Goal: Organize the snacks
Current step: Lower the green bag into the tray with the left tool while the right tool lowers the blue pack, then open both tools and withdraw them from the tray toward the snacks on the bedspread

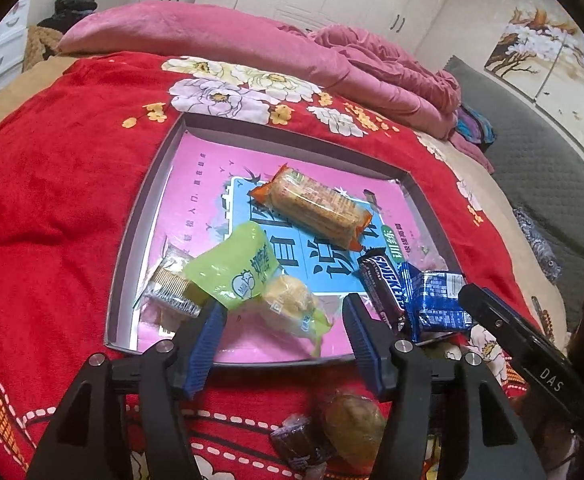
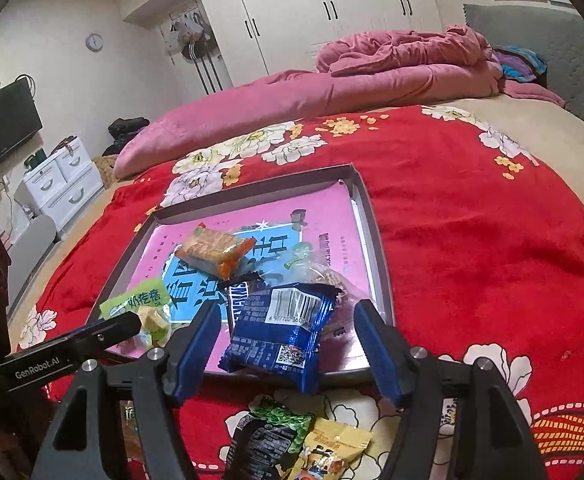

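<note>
Both open grippers, left gripper (image 1: pixel 283 320) and right gripper (image 2: pixel 287 326), over snack tray (image 1: pixel 131 216).

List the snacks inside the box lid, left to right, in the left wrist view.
Clear-wrapped wafer → green pack → orange cracker pack → Snickers bar → blue pack, all lying in the box lid.

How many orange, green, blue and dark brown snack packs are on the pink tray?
Orange pack: 1
Green pack: 1
Blue pack: 1, lying at the near rim
Dark brown Snickers bar: 1
Total: 4
</note>
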### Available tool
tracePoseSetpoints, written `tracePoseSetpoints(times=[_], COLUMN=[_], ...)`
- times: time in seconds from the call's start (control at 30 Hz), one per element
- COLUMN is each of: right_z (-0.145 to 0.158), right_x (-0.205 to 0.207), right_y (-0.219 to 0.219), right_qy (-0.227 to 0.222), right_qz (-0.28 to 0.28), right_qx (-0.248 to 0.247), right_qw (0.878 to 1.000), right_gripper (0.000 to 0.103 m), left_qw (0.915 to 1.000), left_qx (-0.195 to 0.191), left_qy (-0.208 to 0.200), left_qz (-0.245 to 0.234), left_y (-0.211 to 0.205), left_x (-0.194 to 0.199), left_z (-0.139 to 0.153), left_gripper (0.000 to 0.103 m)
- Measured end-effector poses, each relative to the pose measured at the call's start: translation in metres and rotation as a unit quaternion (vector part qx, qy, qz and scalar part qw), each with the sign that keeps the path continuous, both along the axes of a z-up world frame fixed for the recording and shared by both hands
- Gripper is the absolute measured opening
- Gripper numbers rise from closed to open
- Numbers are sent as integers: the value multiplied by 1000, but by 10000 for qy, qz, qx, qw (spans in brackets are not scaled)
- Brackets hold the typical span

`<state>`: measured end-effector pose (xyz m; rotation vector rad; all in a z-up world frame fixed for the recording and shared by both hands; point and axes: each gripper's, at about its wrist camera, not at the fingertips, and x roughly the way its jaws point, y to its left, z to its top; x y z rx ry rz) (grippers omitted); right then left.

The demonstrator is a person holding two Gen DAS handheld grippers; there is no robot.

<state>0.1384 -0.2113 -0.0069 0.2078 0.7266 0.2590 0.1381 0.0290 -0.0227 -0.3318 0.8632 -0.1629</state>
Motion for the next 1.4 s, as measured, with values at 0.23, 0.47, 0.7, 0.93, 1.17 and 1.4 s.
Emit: tracePoseSetpoints(times=[0.23, 0.47, 0.7, 0.93, 1.17, 1.4], right_z=[1, 2, 6, 9, 11, 13], right_x=[-2, -3, -7, -13, -20, -28], right_y=[-4, -7, -7, -4, 0, 6], right_qy=[-11, -21, -87, -115, -120, -120], right_qz=[-69, -127, -144, -67, 3, 87], right_qx=[21, 45, 31, -13, -48, -116], right_qw=[10000, 9999, 9999, 9999, 9999, 9998], right_gripper=[70, 73, 73, 73, 73, 73], left_qw=[10000, 9996, 9986, 9986, 9992, 9993], left_qx=[-44, 15, 200, 208, 101, 152], left_qy=[-73, -275, -407, -405, -327, -270], left_qz=[21, -97, -287, -274, -191, -208], left_y=[3, -1, -11, -9, -1, -1], left_x=[-4, -13, -22, -28, -33, -38], left_z=[4, 13, 20, 22, 21, 22], left_gripper=[69, 71, 74, 74, 74, 74])
